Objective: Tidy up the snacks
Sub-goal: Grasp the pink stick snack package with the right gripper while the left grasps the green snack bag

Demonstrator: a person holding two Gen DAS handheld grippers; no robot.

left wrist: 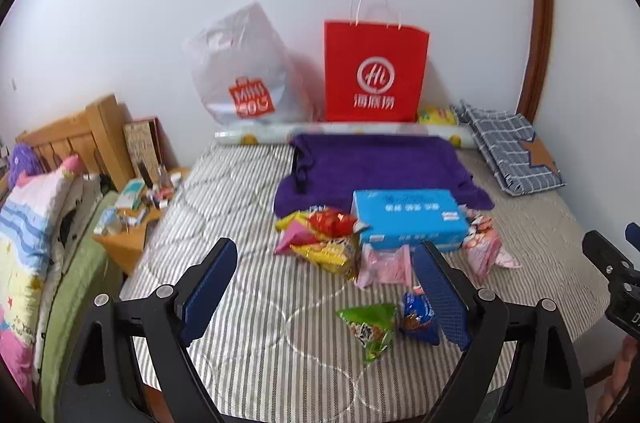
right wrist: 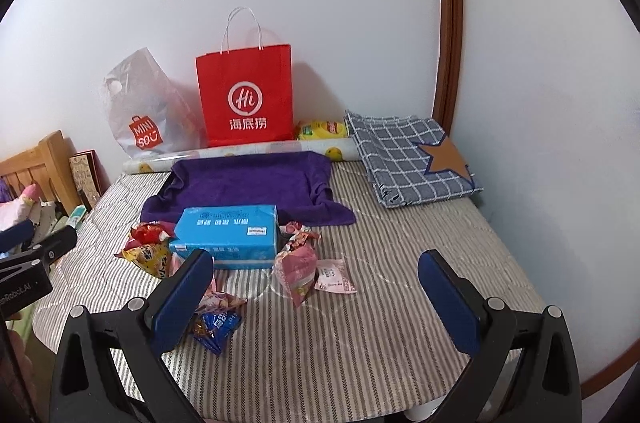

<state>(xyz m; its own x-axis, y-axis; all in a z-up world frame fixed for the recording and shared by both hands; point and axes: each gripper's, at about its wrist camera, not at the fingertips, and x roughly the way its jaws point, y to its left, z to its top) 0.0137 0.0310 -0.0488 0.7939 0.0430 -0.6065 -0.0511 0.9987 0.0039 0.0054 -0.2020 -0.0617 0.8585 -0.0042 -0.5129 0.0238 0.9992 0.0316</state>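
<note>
Several snack packets lie loose on the striped bed cover [left wrist: 248,303], none of them sorted yet, so I judge the task to be at its opening step: choosing a first packet and reaching for it.

Taken from the left in the left wrist view, a heap of red and yellow packets [left wrist: 324,239] sits against the left end of a blue tissue box [left wrist: 408,219]. A pale pink packet [left wrist: 386,265] lies just in front of the box, and more pink packets [left wrist: 484,247] lie at its right end. Nearer the camera, apart from that cluster, are a green packet [left wrist: 370,329] and, touching it on the right, a small blue packet [left wrist: 416,317]. Behind everything, a purple towel [left wrist: 380,163], a white plastic bag [left wrist: 244,71] and a red paper bag [left wrist: 374,71] stand toward the wall.

The left gripper [left wrist: 326,303] has its fingers spread wide with nothing between the pads; the green and blue packets lie beyond and below its right finger. The right gripper [right wrist: 316,297] is likewise spread wide and empty over bare cover, with the pink packets just ahead.

Next, I judge, the left gripper needs to lower over the green packet, straddle its crinkled edge and close gently, since the thin foil will slide or crumple under a careless pinch.
</note>
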